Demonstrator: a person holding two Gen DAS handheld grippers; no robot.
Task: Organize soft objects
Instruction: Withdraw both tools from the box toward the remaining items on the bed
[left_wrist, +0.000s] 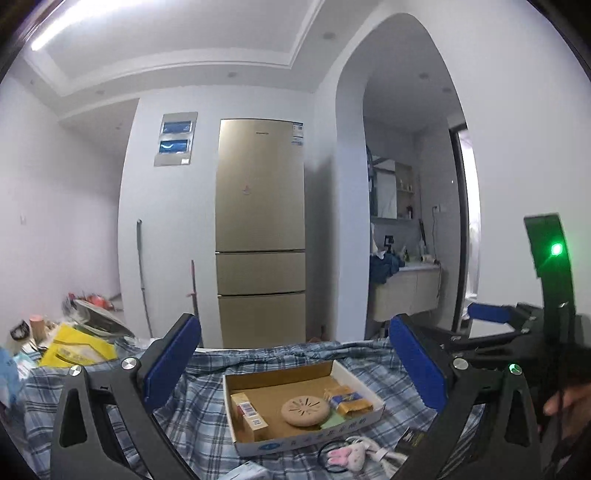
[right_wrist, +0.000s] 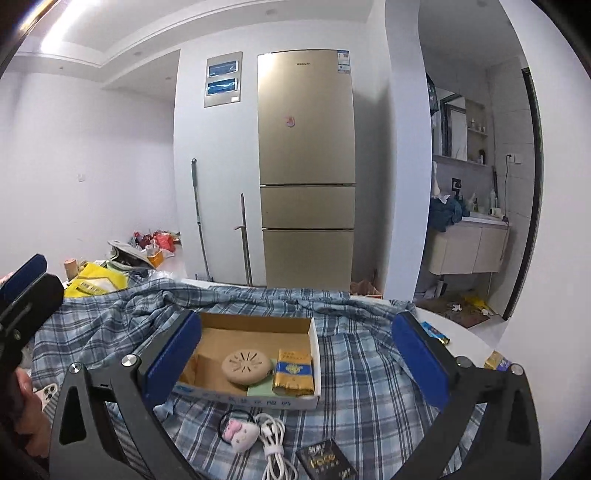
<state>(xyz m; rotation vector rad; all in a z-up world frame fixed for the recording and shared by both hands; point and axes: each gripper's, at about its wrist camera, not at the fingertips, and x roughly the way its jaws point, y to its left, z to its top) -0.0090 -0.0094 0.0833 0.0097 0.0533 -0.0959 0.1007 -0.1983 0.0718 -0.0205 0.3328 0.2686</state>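
Your left gripper (left_wrist: 295, 369) and right gripper (right_wrist: 295, 363): both released, holding nothing. One cardboard box (right_wrist: 316, 360): one round puff (right_wrist: 245, 366), one yellow pack (right_wrist: 293, 373). One plush bunny (right_wrist: 242, 435), one white cable (right_wrist: 273, 443) in front.

walls: white | fridge (right_wrist: 306, 166): gold, against far wall | arched doorway (left_wrist: 406, 177): right | ceiling light strip (left_wrist: 74, 26): lit
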